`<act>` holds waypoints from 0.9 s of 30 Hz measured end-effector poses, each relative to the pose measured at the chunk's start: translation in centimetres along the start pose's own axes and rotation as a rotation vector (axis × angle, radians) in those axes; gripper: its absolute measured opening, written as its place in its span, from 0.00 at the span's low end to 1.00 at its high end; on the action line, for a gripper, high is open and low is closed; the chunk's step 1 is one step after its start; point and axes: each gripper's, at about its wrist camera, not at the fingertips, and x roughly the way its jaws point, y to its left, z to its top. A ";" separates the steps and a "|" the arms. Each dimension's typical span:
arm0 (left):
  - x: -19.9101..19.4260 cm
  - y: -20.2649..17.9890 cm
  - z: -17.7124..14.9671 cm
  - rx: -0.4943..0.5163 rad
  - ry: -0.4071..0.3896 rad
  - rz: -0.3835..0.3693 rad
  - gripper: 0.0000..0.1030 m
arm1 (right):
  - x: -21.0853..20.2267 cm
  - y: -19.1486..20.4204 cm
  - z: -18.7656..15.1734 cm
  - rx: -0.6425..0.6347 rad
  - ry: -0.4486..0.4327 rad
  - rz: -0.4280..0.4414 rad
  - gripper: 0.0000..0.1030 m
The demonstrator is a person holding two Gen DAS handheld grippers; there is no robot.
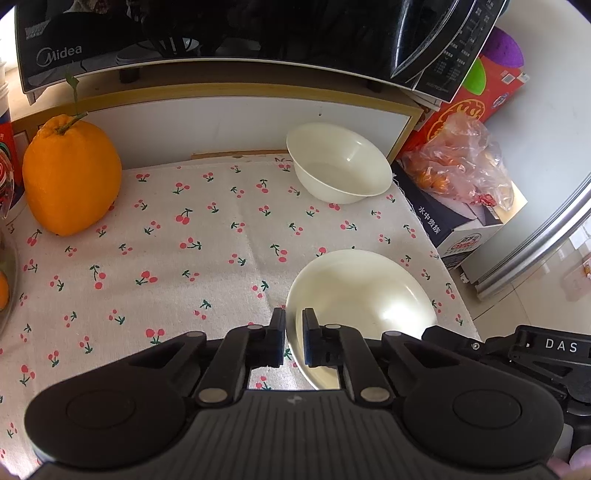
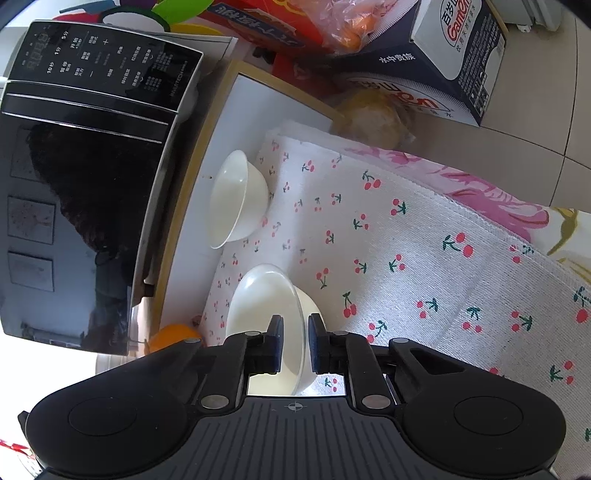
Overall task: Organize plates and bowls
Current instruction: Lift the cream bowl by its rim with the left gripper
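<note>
Two cream-white bowls stand on a cherry-print cloth (image 1: 184, 240). My left gripper (image 1: 294, 334) is shut on the left rim of the near bowl (image 1: 362, 295), with one pad inside and one outside. In the right wrist view my right gripper (image 2: 296, 341) is shut on the thin rim of the near bowl (image 2: 266, 295), which runs between its pads. The right gripper's black body (image 1: 535, 350) shows at that bowl's right side in the left wrist view. The far bowl (image 1: 338, 162) (image 2: 236, 199) sits upright and untouched by the white back panel.
A large orange citrus fruit (image 1: 70, 173) stands at the cloth's left. A black microwave (image 1: 221, 29) (image 2: 92, 184) overhangs the back. Printed cartons and a plastic bag of fruit (image 1: 458, 166) crowd the right, beyond the table's edge (image 1: 454, 295).
</note>
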 end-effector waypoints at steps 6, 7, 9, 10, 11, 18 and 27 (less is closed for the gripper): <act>-0.5 -0.2 0.0 -0.005 -0.009 -0.006 0.08 | -0.4 0.4 0.1 -0.012 -0.007 0.001 0.14; -0.6 -0.2 0.0 -0.007 -0.011 -0.006 0.08 | -0.5 0.6 0.1 -0.014 -0.008 0.003 0.14; -0.8 -0.3 0.0 -0.008 -0.016 -0.006 0.08 | -0.8 0.8 0.2 -0.021 -0.012 0.004 0.14; -0.9 -0.4 0.0 -0.009 -0.019 -0.007 0.08 | -0.9 0.9 0.2 -0.025 -0.012 0.005 0.14; -1.1 -0.5 0.0 -0.009 -0.022 -0.008 0.08 | -1.1 1.1 0.2 -0.028 -0.012 0.006 0.14; -2.2 -1.0 -0.1 -0.008 -0.037 -0.012 0.08 | -2.4 1.8 0.3 -0.054 -0.021 0.023 0.14; -4.2 -2.3 -0.6 0.008 -0.056 -0.018 0.08 | -4.7 2.7 0.4 -0.097 -0.017 0.035 0.14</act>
